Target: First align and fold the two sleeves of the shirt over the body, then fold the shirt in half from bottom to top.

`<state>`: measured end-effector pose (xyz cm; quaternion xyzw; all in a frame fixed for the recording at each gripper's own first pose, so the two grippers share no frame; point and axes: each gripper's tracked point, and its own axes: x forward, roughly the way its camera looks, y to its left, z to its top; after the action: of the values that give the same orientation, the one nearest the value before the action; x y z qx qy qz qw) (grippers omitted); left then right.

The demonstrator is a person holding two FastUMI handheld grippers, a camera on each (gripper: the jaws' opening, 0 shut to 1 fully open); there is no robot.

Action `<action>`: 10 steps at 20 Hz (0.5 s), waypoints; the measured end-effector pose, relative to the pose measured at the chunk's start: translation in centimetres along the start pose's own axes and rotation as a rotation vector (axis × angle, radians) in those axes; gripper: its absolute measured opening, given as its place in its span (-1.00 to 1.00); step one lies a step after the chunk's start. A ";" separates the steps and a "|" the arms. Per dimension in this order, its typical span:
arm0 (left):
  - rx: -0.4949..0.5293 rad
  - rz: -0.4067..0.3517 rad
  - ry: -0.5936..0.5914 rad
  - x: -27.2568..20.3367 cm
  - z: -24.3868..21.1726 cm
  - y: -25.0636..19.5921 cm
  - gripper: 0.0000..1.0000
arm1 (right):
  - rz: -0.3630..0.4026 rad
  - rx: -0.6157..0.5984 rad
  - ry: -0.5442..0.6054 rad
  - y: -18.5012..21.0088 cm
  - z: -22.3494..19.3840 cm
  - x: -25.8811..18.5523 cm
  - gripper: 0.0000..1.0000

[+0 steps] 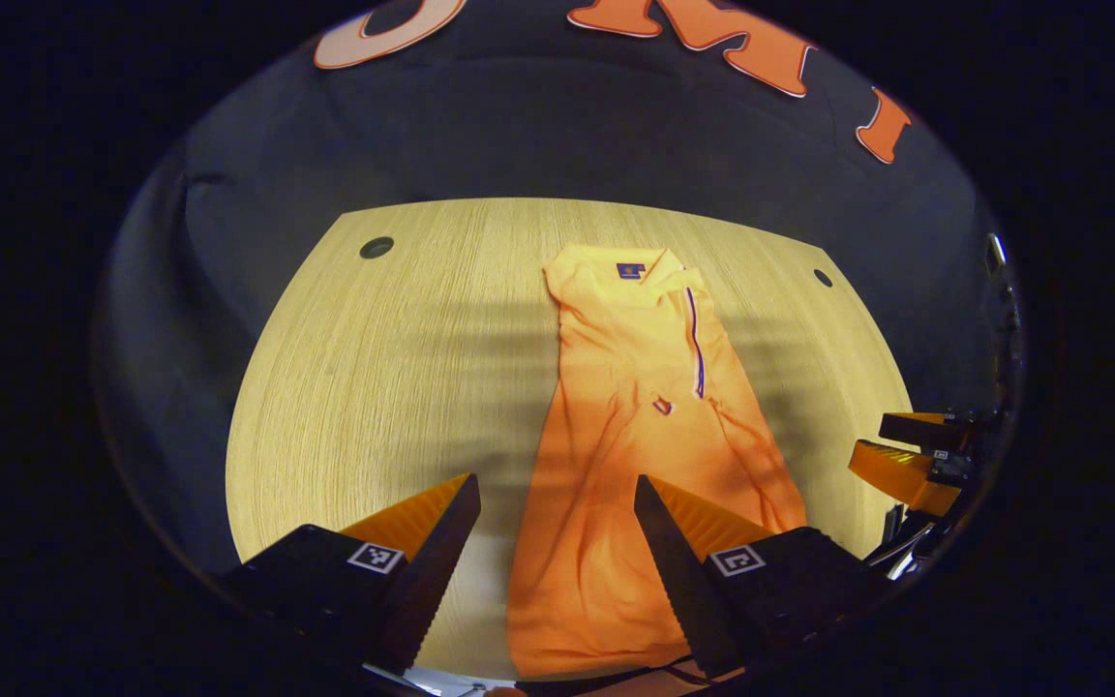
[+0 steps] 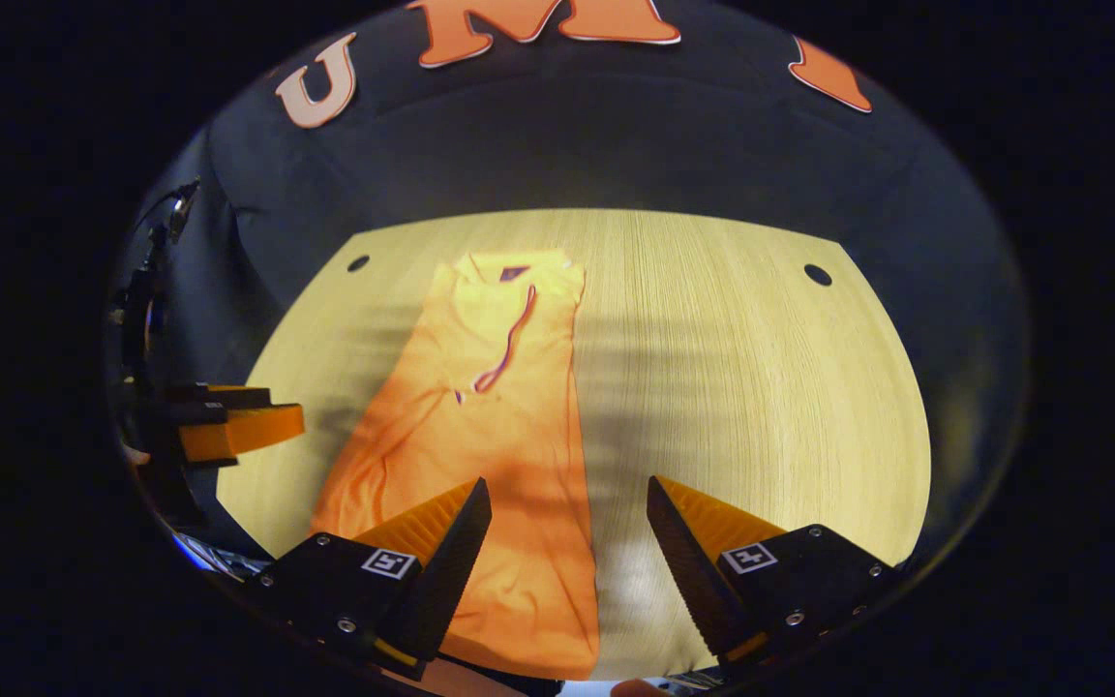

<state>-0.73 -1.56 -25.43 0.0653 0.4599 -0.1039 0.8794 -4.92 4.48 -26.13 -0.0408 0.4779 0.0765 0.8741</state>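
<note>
An orange polo shirt [image 1: 635, 426] lies flat on the wooden table [image 1: 393, 387], collar at the far end, hem toward me, both sleeves folded in over the body so it forms a long narrow strip. My left gripper [image 1: 557, 484] hovers open over the shirt's near left part, nothing between its fingers. In the right gripper view the same shirt [image 2: 490, 436] lies left of centre, and my right gripper [image 2: 567, 489] stands open above its near right edge. The right gripper [image 1: 916, 455] also appears at the far right of the left gripper view, and the left gripper [image 2: 228, 421] at the left of the right gripper view.
The round-fronted table [image 2: 761, 387] has a small dark hole [image 1: 376, 247] at its far left and another hole [image 2: 817, 274] at its far right. Black cloth walls close in behind and beside it. Bare wood lies on both sides of the shirt.
</note>
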 end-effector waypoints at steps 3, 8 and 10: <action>0.037 0.043 0.020 -0.8 -3.4 1.8 0.98 | 0.003 0.007 0.102 0.9 -4.4 0.1 0.98; 0.025 0.033 0.129 -1.1 -10.5 1.8 0.98 | -0.013 0.040 0.216 1.7 -9.7 -0.9 0.99; 0.021 0.040 0.177 -1.3 -13.4 1.9 0.98 | -0.009 0.060 0.267 2.1 -12.1 -1.4 0.97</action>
<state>-11.67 3.25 -31.99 0.0927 0.5332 -0.0848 0.8366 -16.09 4.62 -31.51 -0.0268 0.5918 0.0522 0.8040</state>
